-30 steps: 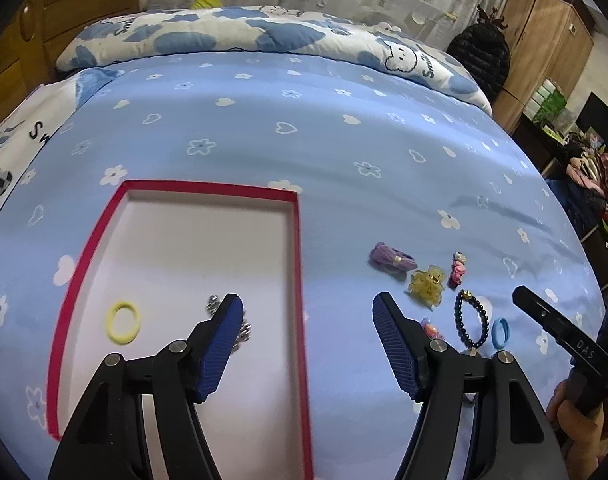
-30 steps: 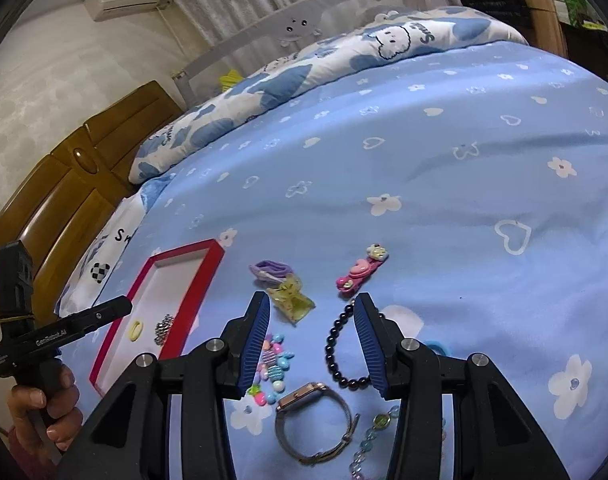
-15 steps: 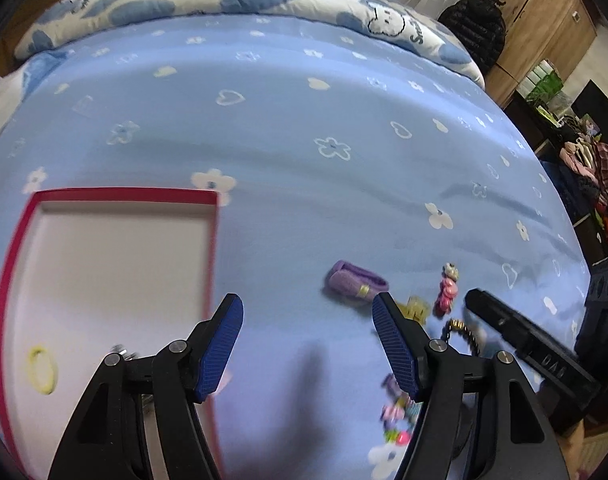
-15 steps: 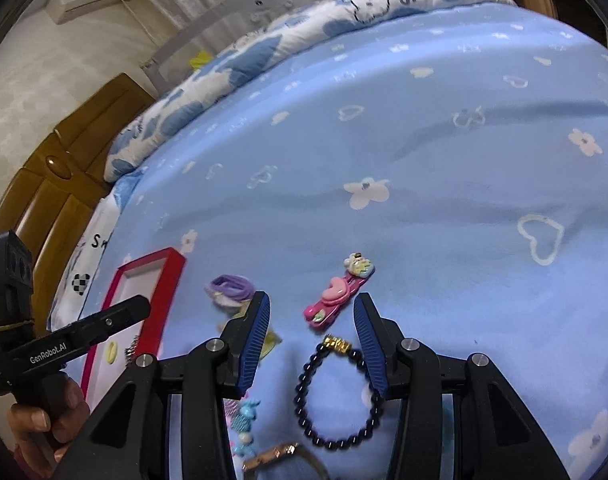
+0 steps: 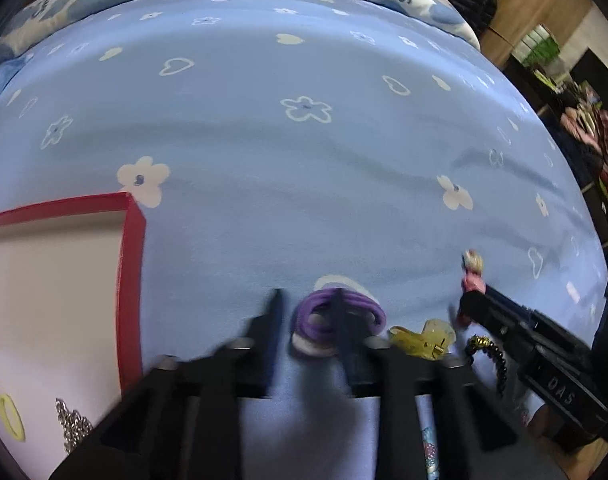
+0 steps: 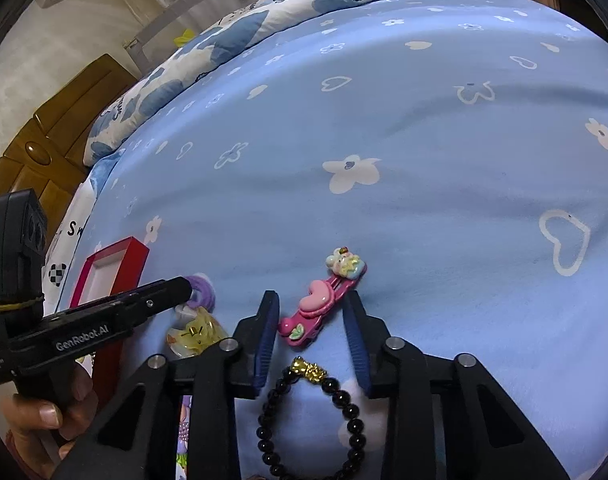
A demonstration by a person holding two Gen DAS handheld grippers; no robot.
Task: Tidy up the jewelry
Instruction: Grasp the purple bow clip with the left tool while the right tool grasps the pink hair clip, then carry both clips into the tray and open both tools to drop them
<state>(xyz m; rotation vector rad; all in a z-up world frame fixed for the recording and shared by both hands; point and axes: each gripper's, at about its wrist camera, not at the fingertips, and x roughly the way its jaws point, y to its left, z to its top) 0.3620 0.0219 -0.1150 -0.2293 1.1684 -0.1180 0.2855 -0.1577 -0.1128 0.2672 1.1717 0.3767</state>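
Both grippers have dropped from above the box toward the loose jewelry. Blurred, the left gripper has just been closing, one finger over the purple hair tie; whether it pinches the tie I cannot tell. Also narrowing, the right gripper brackets the pink hair clip without pressing it. Nearer lies the black bead bracelet; left of it the yellow claw clip, then the red-rimmed box holding a yellow ring, all on the blue bedsheet.
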